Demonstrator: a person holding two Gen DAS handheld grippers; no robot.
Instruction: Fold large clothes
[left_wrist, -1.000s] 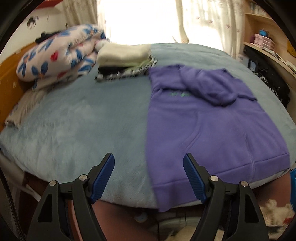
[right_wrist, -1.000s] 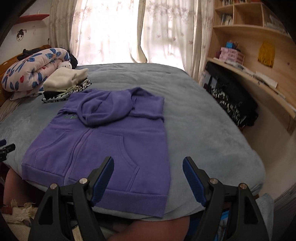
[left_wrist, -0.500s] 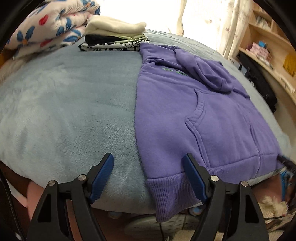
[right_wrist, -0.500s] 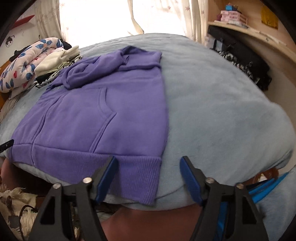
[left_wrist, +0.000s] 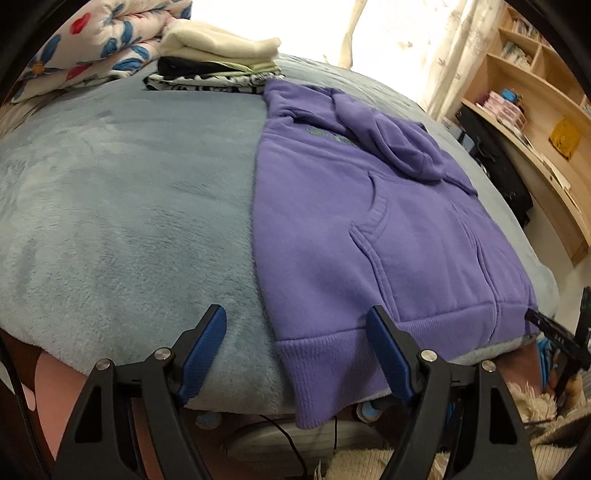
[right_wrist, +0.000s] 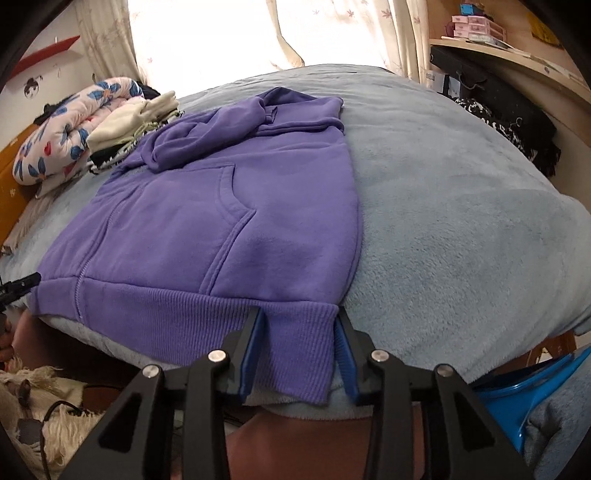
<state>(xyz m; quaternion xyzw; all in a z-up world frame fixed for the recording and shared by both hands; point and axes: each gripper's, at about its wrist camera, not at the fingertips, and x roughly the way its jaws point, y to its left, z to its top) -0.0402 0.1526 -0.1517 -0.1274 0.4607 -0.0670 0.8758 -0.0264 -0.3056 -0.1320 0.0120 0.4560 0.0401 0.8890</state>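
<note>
The hoodie (right_wrist: 221, 221) lies flat on the bed (right_wrist: 461, 221), its long axis running from the ribbed hem at 6 o'clock, which overhangs the near edge, to the hood at 12. In the right wrist view the right gripper (right_wrist: 298, 350) sits at the hem's right corner; its jaws have just been closing and now flank the rib knit, close against it, though whether the pads already press I cannot say for sure. In the left wrist view the left gripper (left_wrist: 297, 354) stands wide open and holds nothing, the hem's left corner between its jaws, nearer the right-hand one. So each hand is nearest its own corner. The bed cover is soft plush; folded clothes (left_wrist: 221, 55) and a floral quilt (left_wrist: 92, 44) lie at 11 o'clock, shelves (left_wrist: 535, 110) at 2.
</note>
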